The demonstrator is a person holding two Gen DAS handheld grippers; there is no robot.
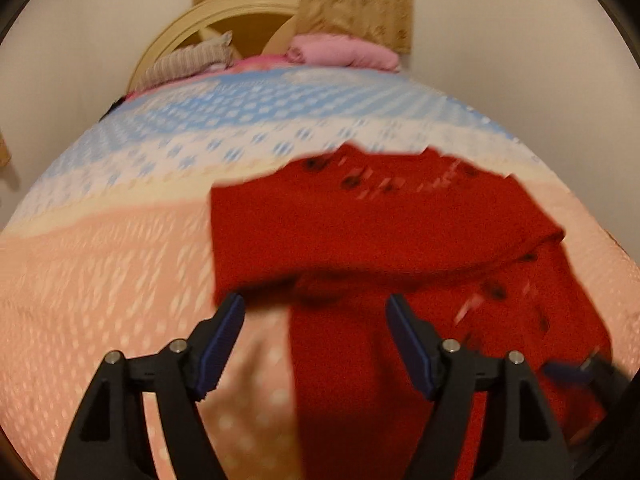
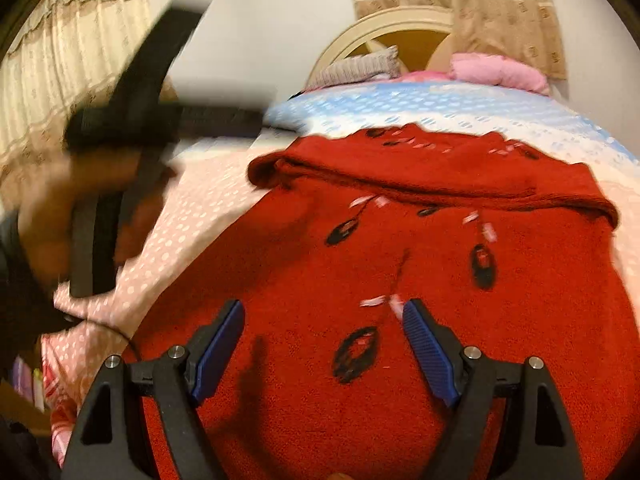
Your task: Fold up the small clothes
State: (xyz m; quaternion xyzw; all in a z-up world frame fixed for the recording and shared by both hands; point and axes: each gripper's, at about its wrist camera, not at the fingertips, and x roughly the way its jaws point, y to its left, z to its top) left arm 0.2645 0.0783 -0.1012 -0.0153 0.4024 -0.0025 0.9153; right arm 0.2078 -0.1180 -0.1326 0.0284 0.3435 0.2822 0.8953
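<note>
A red knit garment (image 1: 380, 224) with black oval and pink motifs lies on the bed, its far part folded over toward me. In the left wrist view my left gripper (image 1: 314, 302) stands open just above the garment's near left edge, its pads touching nothing. My right gripper (image 2: 324, 306) is open too, hovering over the middle of the red garment (image 2: 400, 248) with nothing held. The right wrist view shows the left gripper (image 2: 120, 132) as a dark blur at the left, in a person's hand. A blue pad of the right gripper (image 1: 576, 372) peeks in at the lower right of the left wrist view.
The bedspread (image 1: 100, 280) is pink with white dots, turning blue and white farther back. At the head of the bed lie a pink bundle (image 1: 344, 52) and a grey knit piece (image 1: 188, 62) before a cream headboard (image 1: 168, 36). Curtains (image 2: 60, 64) hang behind.
</note>
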